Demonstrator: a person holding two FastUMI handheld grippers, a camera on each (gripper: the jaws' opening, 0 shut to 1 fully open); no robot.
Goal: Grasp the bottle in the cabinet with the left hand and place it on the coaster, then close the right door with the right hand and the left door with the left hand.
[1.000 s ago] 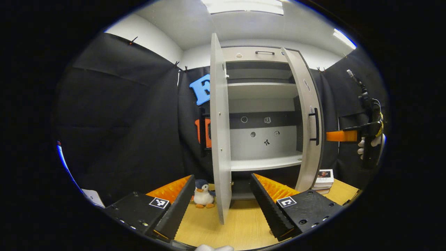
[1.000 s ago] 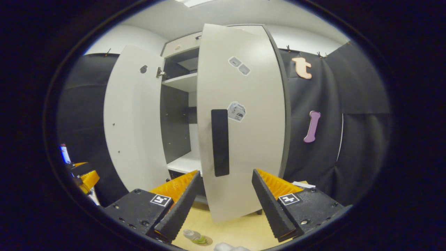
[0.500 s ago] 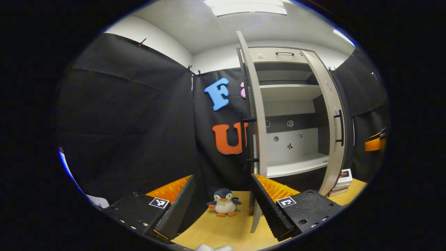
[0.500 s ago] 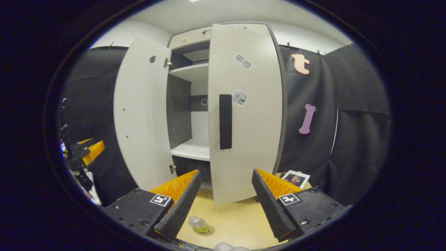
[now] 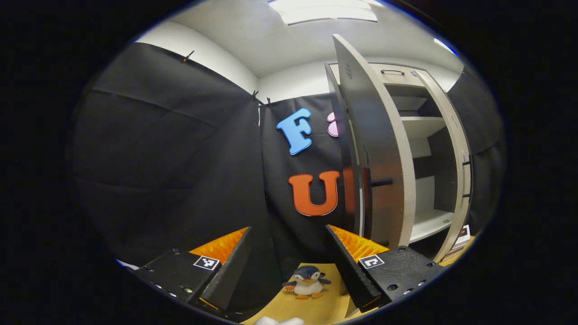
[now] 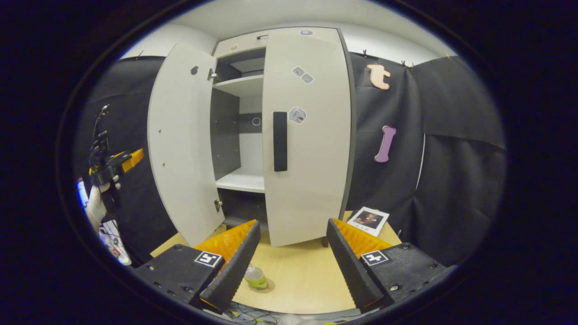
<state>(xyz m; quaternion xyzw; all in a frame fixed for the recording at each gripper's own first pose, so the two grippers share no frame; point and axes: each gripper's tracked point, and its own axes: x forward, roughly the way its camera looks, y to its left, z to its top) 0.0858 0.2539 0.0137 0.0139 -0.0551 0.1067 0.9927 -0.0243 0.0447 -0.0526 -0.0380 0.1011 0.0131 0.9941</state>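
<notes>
I hold two hand-held grippers in front of a tall pale cabinet (image 6: 239, 45) that stands on a light wooden bench (image 6: 298, 275). My right hand-held gripper (image 6: 292, 257) has its fingers spread wide with nothing between them, and it points at the right door (image 6: 311, 149), which looks shut or nearly so, its dark vertical handle (image 6: 280, 141) facing me. The bottle (image 6: 256, 276) is already out of the cabinet: it stands on the bench on what looks like the round coaster (image 6: 265, 287), just beyond my right gripper's left finger, so I judge the placing done. The left door (image 6: 183, 144) stands wide open, showing bare shelves inside. In the right gripper view my left hand-held gripper (image 6: 122, 161) is at the far left, beyond that door's outer side. In the left gripper view it (image 5: 289, 255) is also wide open and holds nothing; it faces the door's outer face (image 5: 377, 149) almost edge-on, probably so I can get behind the door and push it shut. A small toy penguin (image 5: 307, 282) sits on the bench below
</notes>
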